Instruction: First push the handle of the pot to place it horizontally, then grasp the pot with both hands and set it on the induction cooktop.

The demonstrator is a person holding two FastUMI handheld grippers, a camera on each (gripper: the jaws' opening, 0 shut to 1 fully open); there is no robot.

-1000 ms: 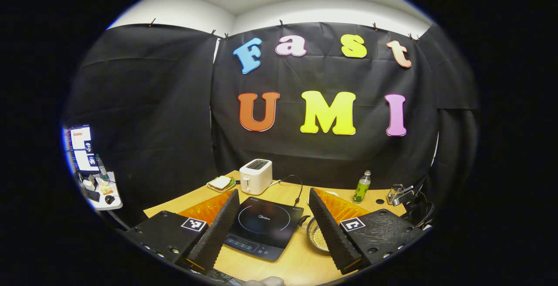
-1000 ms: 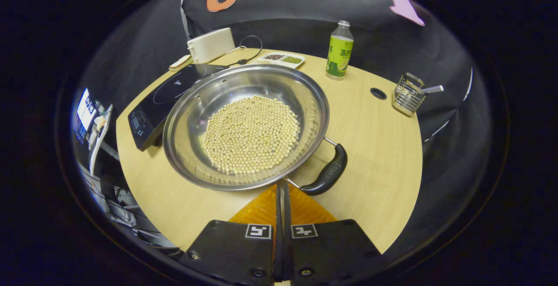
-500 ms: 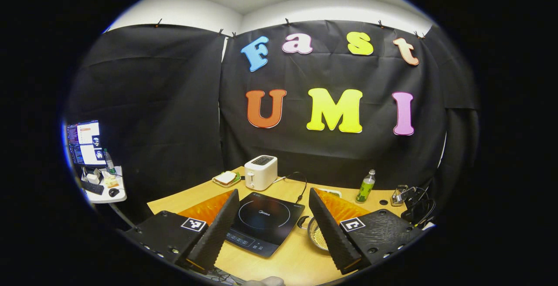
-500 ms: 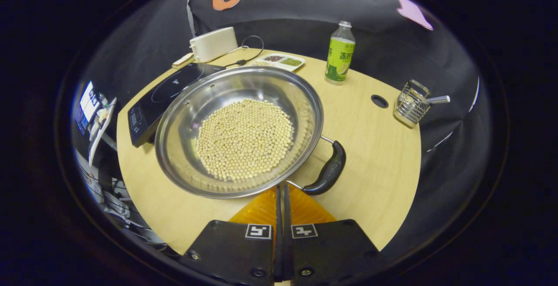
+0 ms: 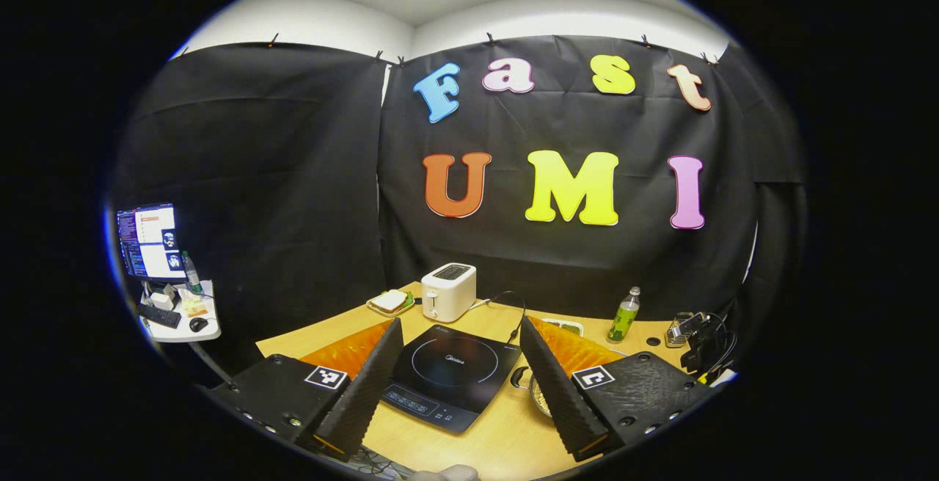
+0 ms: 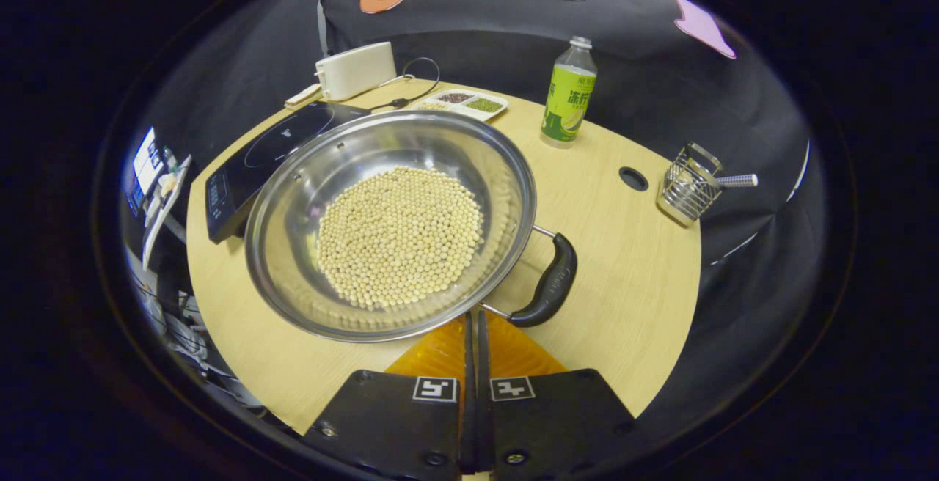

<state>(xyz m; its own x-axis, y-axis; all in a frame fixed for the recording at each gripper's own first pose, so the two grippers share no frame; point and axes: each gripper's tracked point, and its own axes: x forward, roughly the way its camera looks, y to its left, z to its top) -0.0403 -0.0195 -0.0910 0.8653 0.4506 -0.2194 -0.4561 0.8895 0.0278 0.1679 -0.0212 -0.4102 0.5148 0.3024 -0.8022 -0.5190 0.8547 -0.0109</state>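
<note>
Fingers of your left gripper (image 5: 461, 386) stand wide apart in the left gripper view and hold nothing; between them you look down on the induction cooktop (image 5: 449, 375), which lies toward the table's (image 5: 506, 444) near left edge. A sliver of the pot (image 5: 538, 393) peeks out beside the right-hand finger, just to the right of the cooktop. A toaster (image 5: 448, 290) sits at the far edge behind it.

Turn to the right gripper view: your right gripper (image 6: 474, 327) has its fingers pressed together with nothing between them, their tips at the pot's (image 6: 389, 224) near rim, just beside the wire end of the black handle (image 6: 549, 281). The pot, full of pale beans (image 6: 400, 235), sits mid-table with the cooktop (image 6: 253, 162) touching or just behind its left side. A green bottle (image 6: 566, 92) and a wire basket (image 6: 686, 188) stand toward the far right edge, well clear.

For the push, you likely want the closed tips against the handle's near end, nudging sideways and low. Go slowly so the beans do not shift, and keep the pot from riding onto the cooktop's edge.
</note>
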